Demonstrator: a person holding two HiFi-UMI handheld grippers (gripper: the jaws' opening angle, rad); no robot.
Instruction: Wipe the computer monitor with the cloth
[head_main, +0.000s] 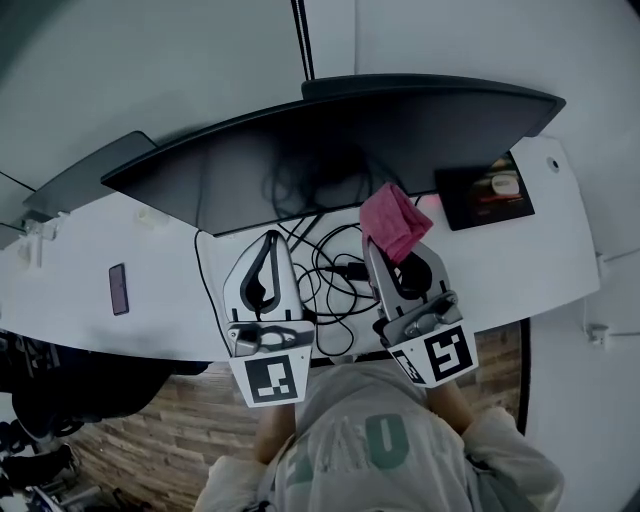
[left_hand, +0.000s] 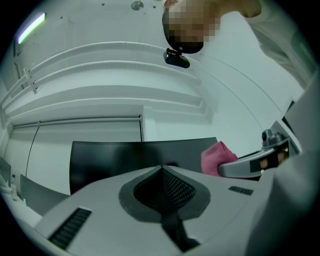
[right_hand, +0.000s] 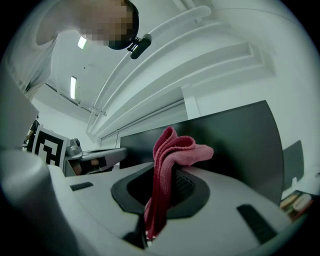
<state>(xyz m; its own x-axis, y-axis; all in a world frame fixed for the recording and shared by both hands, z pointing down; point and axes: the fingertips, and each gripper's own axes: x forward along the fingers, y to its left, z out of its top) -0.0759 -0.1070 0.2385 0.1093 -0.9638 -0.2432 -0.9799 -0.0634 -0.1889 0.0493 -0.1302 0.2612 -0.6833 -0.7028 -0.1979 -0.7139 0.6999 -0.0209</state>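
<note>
- The right gripper (head_main: 383, 252), lower centre of the head view, is clamped on the pink cloth (head_main: 395, 222); in its own view the cloth (right_hand: 169, 155) stands pinched between the jaws and folds over to the right at the top.
- The cloth sits just in front of the lower edge of the monitor (head_main: 330, 140); whether they touch cannot be told.
- The left gripper (head_main: 272, 240), just left of the right one, has its jaws together with nothing between them.
- The dark, curved monitor spans the top centre of the head view, on a white desk (head_main: 540, 270).
- Black cables (head_main: 330, 275) lie between the two grippers.
- A phone (head_main: 118, 288) lies at left on the desk.
</note>
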